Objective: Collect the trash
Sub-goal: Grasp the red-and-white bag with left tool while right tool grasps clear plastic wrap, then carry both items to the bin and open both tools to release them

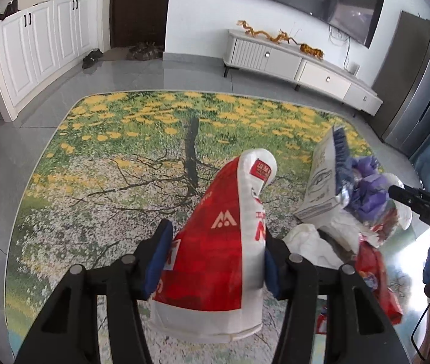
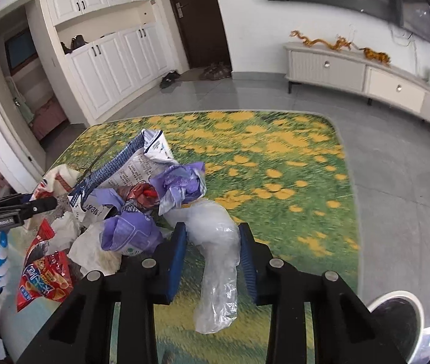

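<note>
Each camera sits just behind my tool, looking forward and down along its fingers. My left tool (image 1: 212,261) and right tool (image 2: 213,261) fill the near foreground. Both views share the trash pile (image 2: 142,200), flowered rug (image 1: 117,157), TV cabinet (image 2: 366,72) and door (image 1: 139,6) beyond.

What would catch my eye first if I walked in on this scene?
Probably the red and white bag gripped by the left gripper, filling the foreground of its view. Next, the clear plastic bag held by the right gripper, with a heap of crumpled wrappers just to its left. Under everything spreads a rug printed with yellow flowers.
</note>
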